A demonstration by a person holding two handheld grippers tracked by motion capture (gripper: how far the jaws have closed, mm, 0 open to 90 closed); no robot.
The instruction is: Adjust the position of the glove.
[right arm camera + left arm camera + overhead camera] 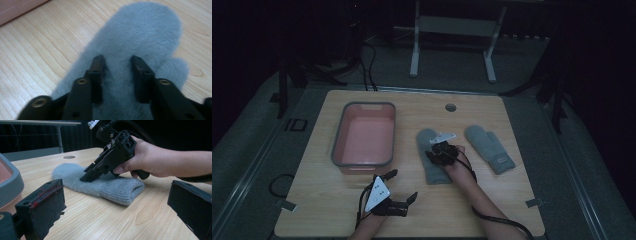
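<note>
The mitten (432, 156) lies flat on the table (492, 200), just right of the pink tub (364, 136). We press our right gripper (117, 65) down onto its fleece, jaws narrowly parted with a strip of pile between them, nothing pinched yet. Our left gripper (402, 186) hovers near the tub's front corner, jaws wide and empty. A second mitten (489, 147) rests further right of the tub, apart from the first.
</note>
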